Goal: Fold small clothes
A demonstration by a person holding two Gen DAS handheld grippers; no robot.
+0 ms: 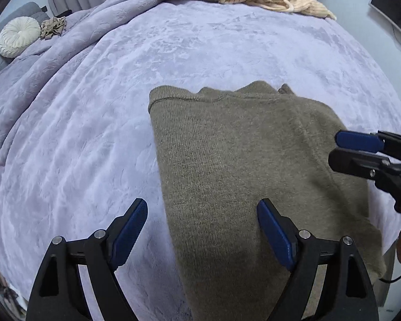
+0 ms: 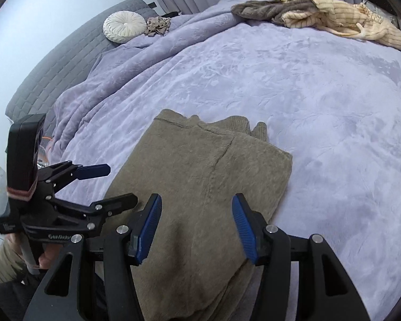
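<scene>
Lying flat on the lavender plush bedspread [image 1: 99,123] was one olive-brown knitted sweater [image 1: 235,155], already doubled lengthwise into a long panel. Its long axis was seen to run straight away from both cameras, ribbed neck end farthest, near end dropping out of view below the jaws.

Left gripper [image 1: 201,232]: jaws were held wide apart, pads pressing on nothing. The sweater's left folded edge was found between them, one blue pad over bare bedspread, the other over knit. Whether the tips touched the cloth could not be told.

Right gripper [image 2: 196,226]: jaws were held moderately apart, nothing clamped. It was placed directly above the sweater's near half, both pads over knit and the right-hand edge just outside them.

Relation noted: both grippers were set at the near end, side by side, the right one more squarely over the garment. A crosswise fold, near end carried toward the neck, was judged the likely remaining step; the near corners would need to be pinched first.

Also recorded: a heap of striped cream and grey-brown clothes [image 2: 318,13] at the bed's far edge, well apart, and a round white pleated cushion [image 2: 124,26].
</scene>
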